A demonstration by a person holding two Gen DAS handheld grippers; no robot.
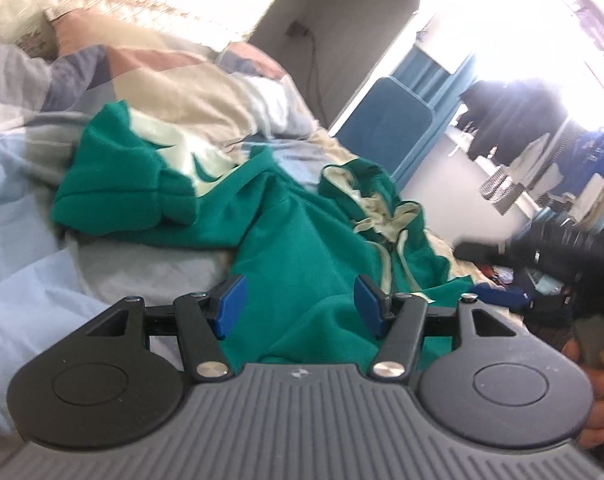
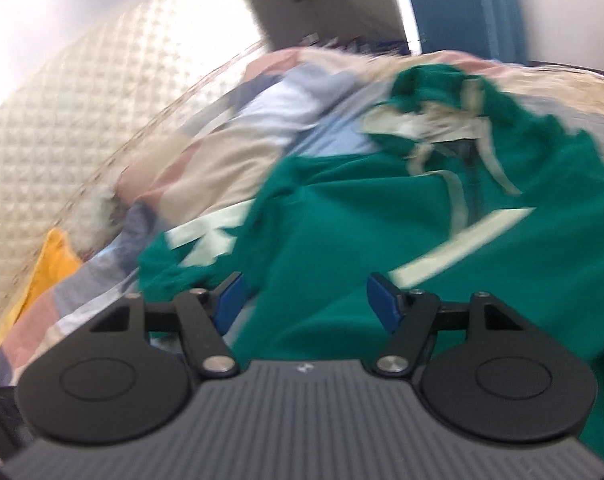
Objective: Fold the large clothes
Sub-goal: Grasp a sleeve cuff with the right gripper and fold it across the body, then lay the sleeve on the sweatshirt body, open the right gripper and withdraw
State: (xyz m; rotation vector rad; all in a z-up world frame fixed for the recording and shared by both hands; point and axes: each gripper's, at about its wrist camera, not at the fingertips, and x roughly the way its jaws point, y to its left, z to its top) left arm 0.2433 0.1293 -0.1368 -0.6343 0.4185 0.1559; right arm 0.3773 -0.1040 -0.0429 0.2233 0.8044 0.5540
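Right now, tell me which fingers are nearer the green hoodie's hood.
Left, probably. The left fingers hover open over the hoodie with its hood just ahead. The right fingers, also open over the hoodie, have the hood farther ahead.

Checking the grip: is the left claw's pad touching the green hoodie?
Cannot tell: in the left wrist view the left claw stands open over the green hoodie; no contact or gap shows.

No words, numbers or brand names can be read in either view. The only mark is a tiny pale emblem at the top middle of each gripper's ribbed grey housing (image 1: pixel 298 374) (image 2: pixel 303 369) (too small to make out). The pale bands on the green hoodie (image 1: pixel 302 240) (image 2: pixel 342 220) form no legible letters.
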